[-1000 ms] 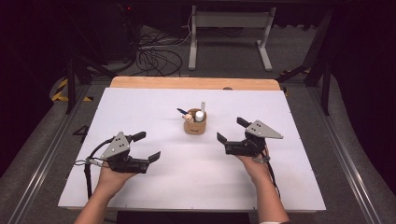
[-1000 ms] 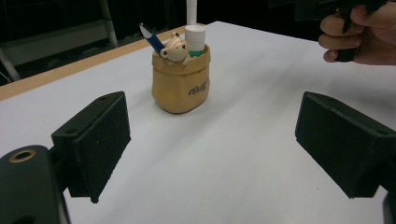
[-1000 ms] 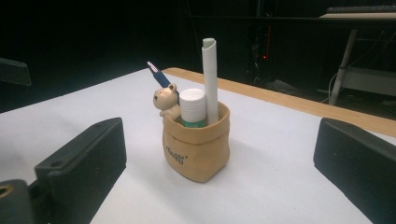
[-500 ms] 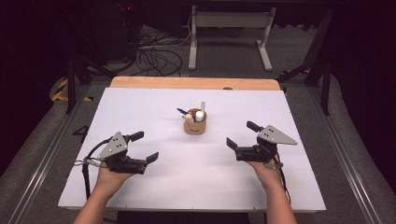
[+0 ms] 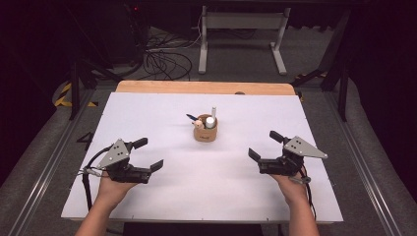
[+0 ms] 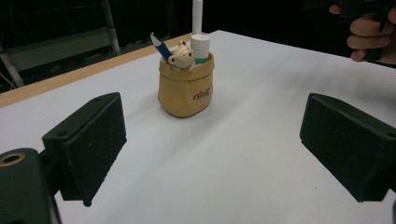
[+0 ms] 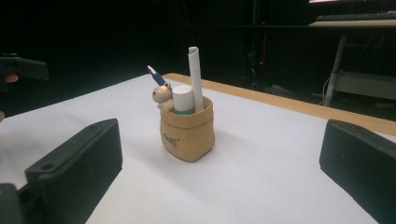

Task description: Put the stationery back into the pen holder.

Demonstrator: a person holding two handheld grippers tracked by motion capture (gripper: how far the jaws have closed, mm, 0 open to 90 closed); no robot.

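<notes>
Nothing is lying between your left gripper (image 5: pixel 146 155) and the tan pouch (image 5: pixel 205 133), or between your right gripper (image 5: pixel 264 146) and it; bare white table (image 5: pixel 206 187) all round. Pens (image 5: pixel 213 112) are sticking up from the pouch, blocking a drop from above.

The pen holder (image 5: pixel 205 132) stands mid-table (image 5: pixel 147 113), between the left gripper (image 5: pixel 149 155) and right gripper (image 5: pixel 263 146), farther back.
</notes>
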